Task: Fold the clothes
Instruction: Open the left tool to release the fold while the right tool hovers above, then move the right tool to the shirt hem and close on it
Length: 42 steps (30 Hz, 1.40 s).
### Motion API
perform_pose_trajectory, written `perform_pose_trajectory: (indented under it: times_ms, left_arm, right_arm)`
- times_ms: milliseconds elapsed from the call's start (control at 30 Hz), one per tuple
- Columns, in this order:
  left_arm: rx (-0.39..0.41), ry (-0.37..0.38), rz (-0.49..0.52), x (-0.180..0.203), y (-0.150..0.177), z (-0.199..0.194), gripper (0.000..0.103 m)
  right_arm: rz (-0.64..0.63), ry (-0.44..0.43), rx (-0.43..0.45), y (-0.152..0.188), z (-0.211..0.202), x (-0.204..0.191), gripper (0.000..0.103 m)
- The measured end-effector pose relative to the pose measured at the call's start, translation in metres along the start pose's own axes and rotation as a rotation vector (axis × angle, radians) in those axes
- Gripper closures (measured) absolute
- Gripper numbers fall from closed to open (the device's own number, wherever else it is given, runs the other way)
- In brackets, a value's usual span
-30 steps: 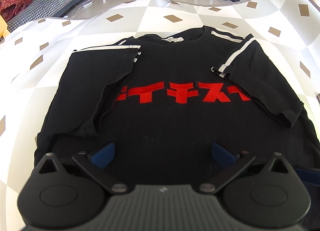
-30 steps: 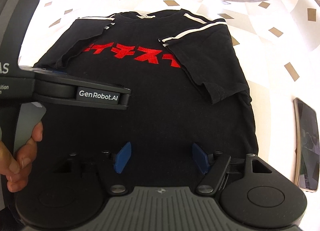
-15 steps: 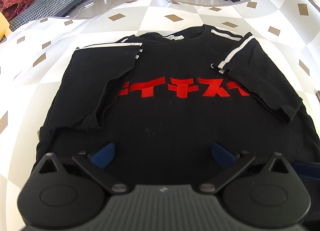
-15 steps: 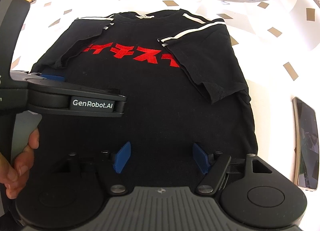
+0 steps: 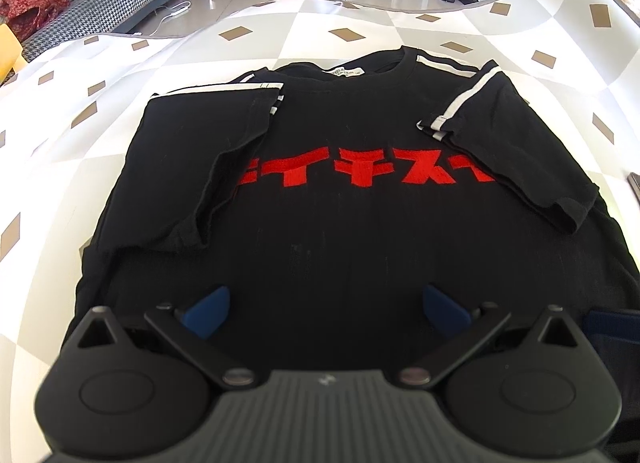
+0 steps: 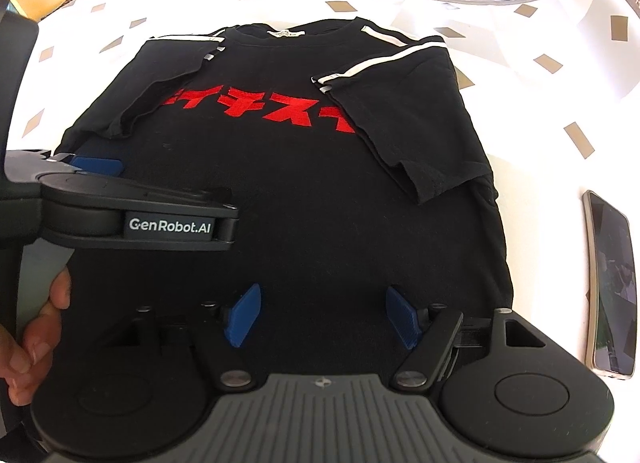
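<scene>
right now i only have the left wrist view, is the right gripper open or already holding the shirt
Observer: The right gripper is open, its blue fingers spread above the lower part of the black t-shirt, holding nothing.
Operator: anything on that side i should mind
Observer: A phone lies flat on the table, just right of the shirt's lower right edge and apart from it.
Operator: where does my left gripper sit from there
Observer: The left gripper is over the shirt's lower left part, with one blue finger just below the folded-in sleeve on that side.
</scene>
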<state>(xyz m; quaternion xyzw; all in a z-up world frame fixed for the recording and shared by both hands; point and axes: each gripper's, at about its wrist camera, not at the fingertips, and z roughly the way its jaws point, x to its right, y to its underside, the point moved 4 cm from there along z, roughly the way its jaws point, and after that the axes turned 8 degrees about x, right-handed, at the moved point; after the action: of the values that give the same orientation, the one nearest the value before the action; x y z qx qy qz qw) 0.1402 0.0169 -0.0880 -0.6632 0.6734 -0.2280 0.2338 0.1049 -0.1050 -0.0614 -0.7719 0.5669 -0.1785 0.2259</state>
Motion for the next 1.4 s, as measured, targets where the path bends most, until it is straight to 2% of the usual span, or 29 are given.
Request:
perform_pose_trajectory:
  times_ms: [833, 1200, 1400]
  left_arm:
    - [-0.014, -0.007, -0.014, 0.004, 0.008, -0.008, 0.0]
    - [-0.03, -0.007, -0.019, 0.005, 0.007, -0.008, 0.0]
    - [-0.039, -0.022, -0.024, 0.004, 0.003, -0.007, 0.0]
  right_arm:
    - [0.017, 0.006, -0.037, -0.002, -0.001, 0.013, 0.034]
    - [0.227, -0.033, -0.034, -0.01, -0.002, 0.04, 0.035]
    - [0.27, -0.057, 0.046, -0.02, -0.009, 0.049, 0.035]
